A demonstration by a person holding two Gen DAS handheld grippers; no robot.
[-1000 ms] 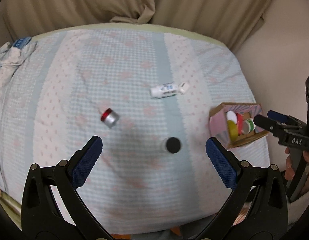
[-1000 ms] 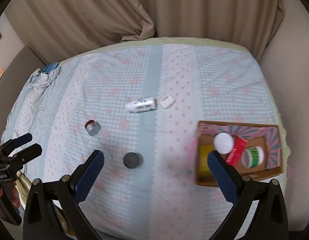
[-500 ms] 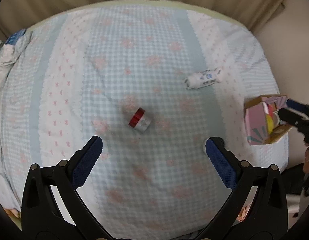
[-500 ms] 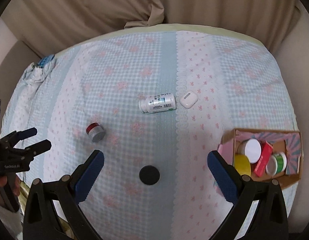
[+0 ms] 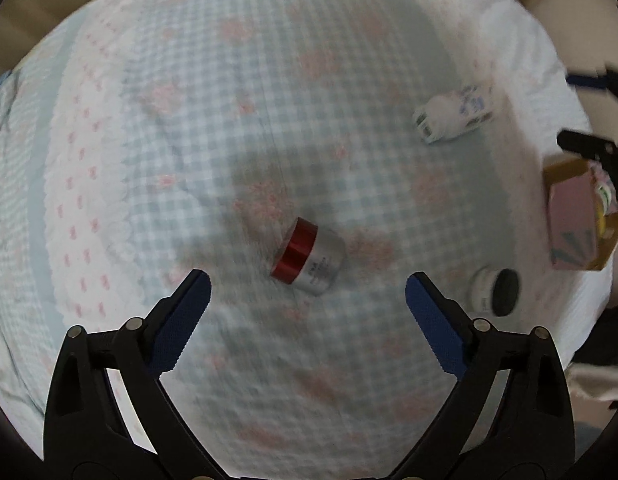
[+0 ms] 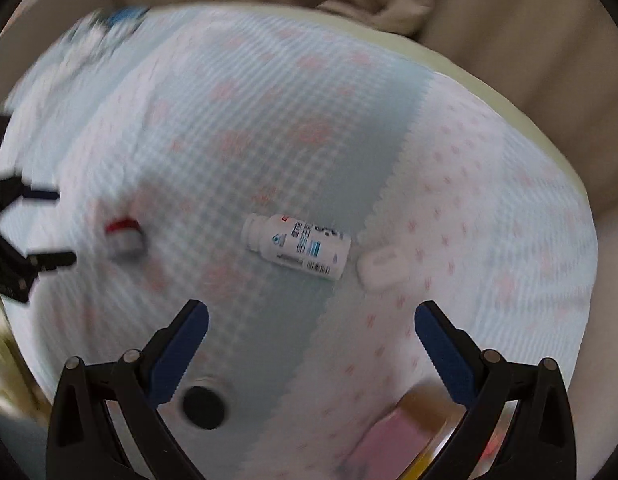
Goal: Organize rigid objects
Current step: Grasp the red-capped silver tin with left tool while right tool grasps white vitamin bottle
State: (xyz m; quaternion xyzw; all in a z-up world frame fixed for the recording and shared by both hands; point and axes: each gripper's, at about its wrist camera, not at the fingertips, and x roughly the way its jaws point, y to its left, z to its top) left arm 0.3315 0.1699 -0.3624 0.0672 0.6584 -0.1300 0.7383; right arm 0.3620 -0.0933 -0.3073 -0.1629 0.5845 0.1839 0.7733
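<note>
A silver jar with a red band lies on its side on the checked bedspread, just ahead of my open, empty left gripper. It shows blurred in the right wrist view. A white pill bottle lies on its side ahead of my open, empty right gripper, with a small white case beside its right end. The bottle also shows in the left wrist view. A black-lidded jar stands right of the left gripper; in the right wrist view it sits low left.
A pink cardboard box holding several items sits at the bed's right edge; its corner shows in the right wrist view. Beige curtains hang behind the bed. Crumpled cloth lies at the far left corner.
Both grippers have moved down and forward toward the bed. The left one has closed in on the red-banded jar, the right one on the white bottle. Both stay open.
</note>
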